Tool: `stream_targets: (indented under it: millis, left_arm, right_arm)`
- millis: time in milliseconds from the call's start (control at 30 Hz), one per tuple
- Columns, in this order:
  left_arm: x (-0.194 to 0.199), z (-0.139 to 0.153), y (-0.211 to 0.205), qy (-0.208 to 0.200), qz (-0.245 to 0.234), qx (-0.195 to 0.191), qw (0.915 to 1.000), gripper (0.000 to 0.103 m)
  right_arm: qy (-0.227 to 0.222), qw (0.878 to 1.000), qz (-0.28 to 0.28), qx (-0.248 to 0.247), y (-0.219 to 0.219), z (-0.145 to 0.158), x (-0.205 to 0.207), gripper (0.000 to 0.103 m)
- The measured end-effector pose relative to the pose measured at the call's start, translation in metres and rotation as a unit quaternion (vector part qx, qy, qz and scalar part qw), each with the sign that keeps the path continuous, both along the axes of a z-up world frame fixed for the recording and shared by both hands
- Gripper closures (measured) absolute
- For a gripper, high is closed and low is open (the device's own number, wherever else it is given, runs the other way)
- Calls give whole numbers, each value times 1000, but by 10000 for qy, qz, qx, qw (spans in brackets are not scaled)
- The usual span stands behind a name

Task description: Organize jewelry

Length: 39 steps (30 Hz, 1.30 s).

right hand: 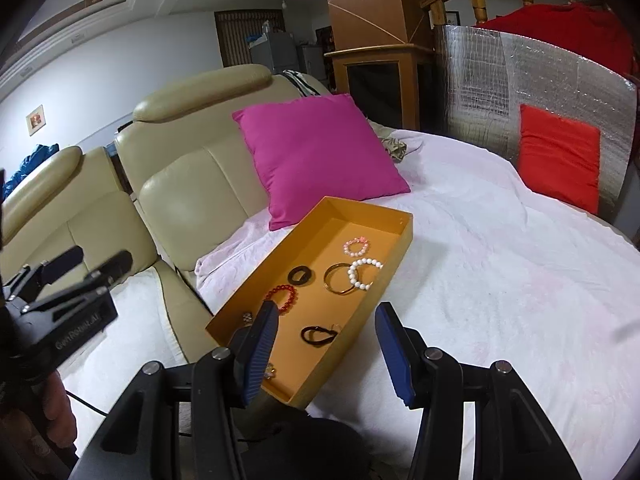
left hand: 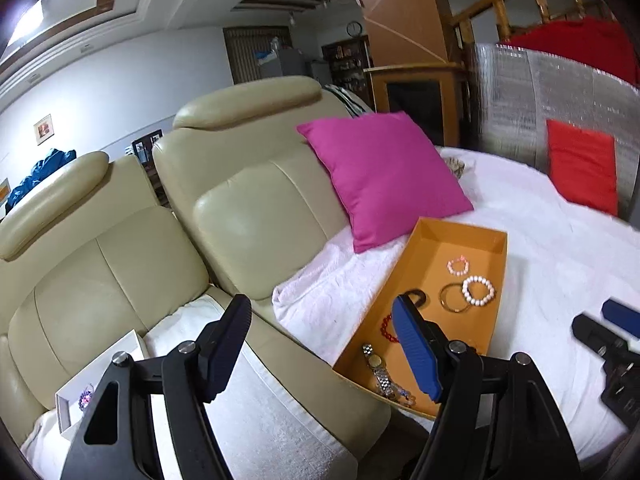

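An orange tray [left hand: 494, 280] [right hand: 396, 222] lies on the white-covered bed. In it are a white bead bracelet [left hand: 478, 290] [right hand: 362, 273], a pink bead bracelet [left hand: 458, 266] [right hand: 355, 247], a gold bangle [left hand: 452, 298] [right hand: 338, 279], a red bead bracelet [right hand: 285, 298], a black ring [right hand: 301, 275], a black hair tie [right hand: 318, 335] and a silver watch [left hand: 378, 372]. My left gripper [left hand: 320, 344] is open and empty, over the sofa seat beside the tray. My right gripper [right hand: 326, 354] is open and empty, above the tray's near end. A white box [left hand: 80, 392] holds a purple bracelet [left hand: 86, 396].
A beige leather sofa [left hand: 248, 216] stands left of the bed. A magenta cushion [left hand: 384, 176] [right hand: 320, 156] leans behind the tray. A red cushion [right hand: 560, 156] rests against a silver foil panel [right hand: 500, 84] at the far right. White sheet [right hand: 500, 280] spreads right of the tray.
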<state>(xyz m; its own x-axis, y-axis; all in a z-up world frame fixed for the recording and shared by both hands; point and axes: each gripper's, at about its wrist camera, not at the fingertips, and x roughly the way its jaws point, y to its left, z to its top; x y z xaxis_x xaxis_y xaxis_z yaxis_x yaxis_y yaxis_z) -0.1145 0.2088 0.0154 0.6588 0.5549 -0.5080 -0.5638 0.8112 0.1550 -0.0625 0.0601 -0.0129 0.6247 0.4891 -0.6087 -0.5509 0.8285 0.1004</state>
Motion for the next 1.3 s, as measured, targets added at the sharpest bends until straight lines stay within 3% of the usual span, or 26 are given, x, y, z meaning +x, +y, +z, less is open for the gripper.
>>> stream_targets:
  millis: [367,967,1300]
  left_arm:
    - [-8,11,-2,-162,-99,-34,9998,30]
    - [5,10,0,-145,-160,-31,9998,30]
    - [27,5,-16,-87,-269,196,9994,30]
  right_arm:
    - [137,9997,13,-207,16,-3,-13,48]
    - [94,9988,-161,-462,24,-6,9,48]
    - [177,9991,-333,-204,6,-9,33,48]
